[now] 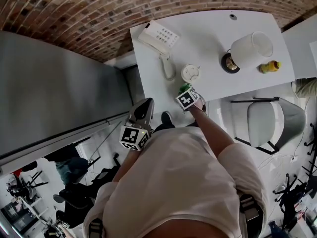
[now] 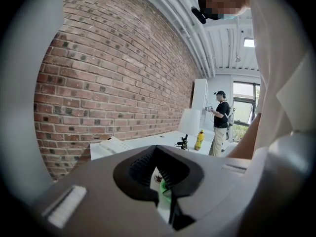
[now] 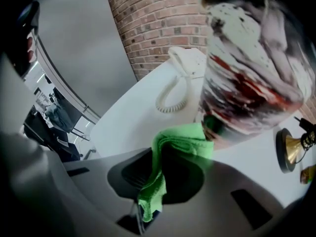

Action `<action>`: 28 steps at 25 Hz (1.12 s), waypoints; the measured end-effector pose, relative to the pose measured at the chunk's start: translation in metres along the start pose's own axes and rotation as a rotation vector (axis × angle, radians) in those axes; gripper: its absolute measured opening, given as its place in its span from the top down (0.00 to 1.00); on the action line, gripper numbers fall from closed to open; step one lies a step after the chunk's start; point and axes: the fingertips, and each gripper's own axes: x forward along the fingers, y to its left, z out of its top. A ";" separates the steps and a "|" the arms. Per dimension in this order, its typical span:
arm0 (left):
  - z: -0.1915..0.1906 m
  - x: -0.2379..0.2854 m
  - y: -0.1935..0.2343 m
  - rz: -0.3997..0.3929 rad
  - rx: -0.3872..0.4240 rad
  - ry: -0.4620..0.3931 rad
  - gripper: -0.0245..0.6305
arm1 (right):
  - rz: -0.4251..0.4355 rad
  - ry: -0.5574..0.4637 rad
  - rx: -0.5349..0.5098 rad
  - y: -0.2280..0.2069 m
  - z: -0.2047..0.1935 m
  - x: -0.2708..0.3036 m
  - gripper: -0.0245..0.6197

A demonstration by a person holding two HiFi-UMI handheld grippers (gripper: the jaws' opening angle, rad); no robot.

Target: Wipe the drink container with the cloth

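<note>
The drink container [image 1: 190, 74], a lidded paper cup with a red and white print, stands near the front edge of the white table [image 1: 213, 24]. It fills the upper right of the right gripper view [image 3: 247, 68]. My right gripper [image 1: 186, 93] is shut on a green cloth [image 1: 184, 89], and the bunched cloth [image 3: 180, 142] touches the cup's lower side. The right gripper [image 3: 160, 179] points at the cup's base. My left gripper [image 1: 142, 109] hangs off the table's left front corner, shut and holding nothing. In its own view the left gripper [image 2: 160, 174] faces the table.
A white desk phone [image 1: 159, 36] with a coiled cord lies at the table's back left. A white lamp [image 1: 250, 48] and a yellow bottle [image 1: 270, 67] stand to the right. A white chair [image 1: 270, 123] sits by the table's right. A person [image 2: 219, 120] stands far off.
</note>
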 end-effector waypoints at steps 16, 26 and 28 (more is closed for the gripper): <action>-0.002 -0.016 0.020 0.046 -0.009 -0.002 0.95 | -0.048 -0.081 -0.038 0.006 0.051 0.010 0.91; 0.003 -0.009 0.023 0.035 0.001 -0.030 0.95 | 0.000 -0.304 -0.078 0.032 0.082 -0.051 0.91; 0.006 -0.008 0.024 0.034 0.006 -0.041 0.95 | 0.022 -0.372 -0.022 0.036 0.089 -0.075 0.91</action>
